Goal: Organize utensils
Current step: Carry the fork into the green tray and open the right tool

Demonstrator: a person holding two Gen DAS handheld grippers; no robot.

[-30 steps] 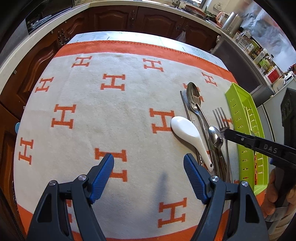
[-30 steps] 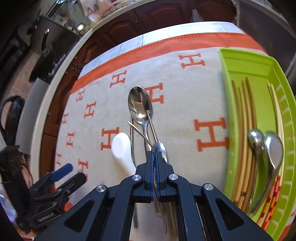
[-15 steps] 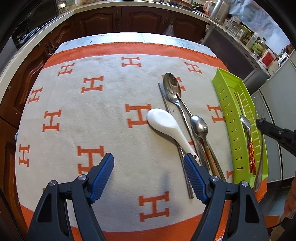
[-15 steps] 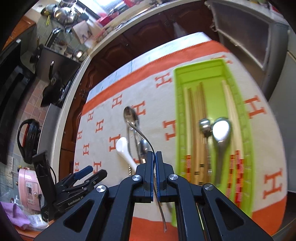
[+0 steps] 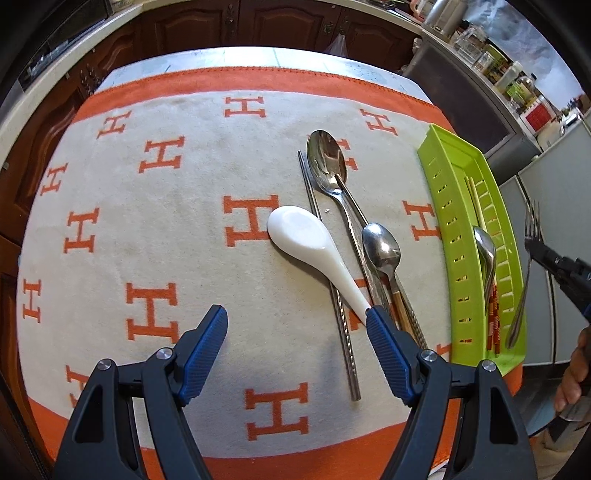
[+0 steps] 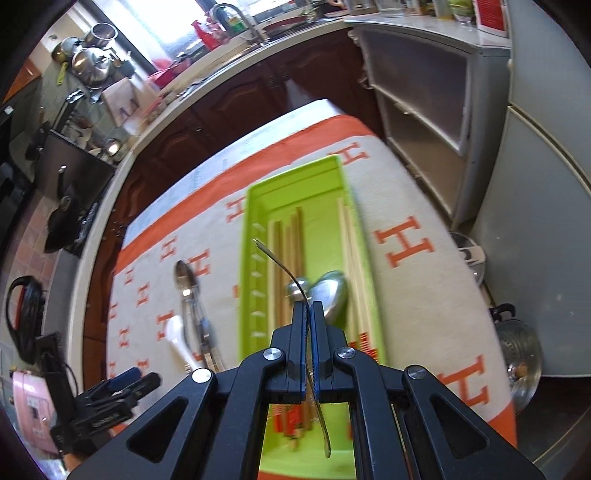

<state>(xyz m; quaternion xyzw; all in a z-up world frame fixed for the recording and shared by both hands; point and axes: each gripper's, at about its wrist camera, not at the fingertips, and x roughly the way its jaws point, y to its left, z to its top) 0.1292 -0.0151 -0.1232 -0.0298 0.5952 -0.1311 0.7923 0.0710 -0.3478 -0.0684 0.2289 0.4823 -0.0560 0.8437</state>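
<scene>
My right gripper is shut on a metal fork and holds it above the green tray. The fork and that gripper also show at the right of the left wrist view, over the tray. The tray holds chopsticks and two metal spoons. On the cloth lie a white ceramic spoon, a large metal spoon, a smaller metal spoon and metal chopsticks. My left gripper is open above the cloth, its right finger close to the white spoon's handle.
An orange and white cloth with H marks covers the table. Dark wood cabinets run behind it. A grey shelf unit and a white appliance stand right of the table. A pot sits on the floor.
My right gripper has lifted the fork off the cloth and carried it right, over the green tray. My left gripper has shifted slightly right, toward the utensils, still open.
</scene>
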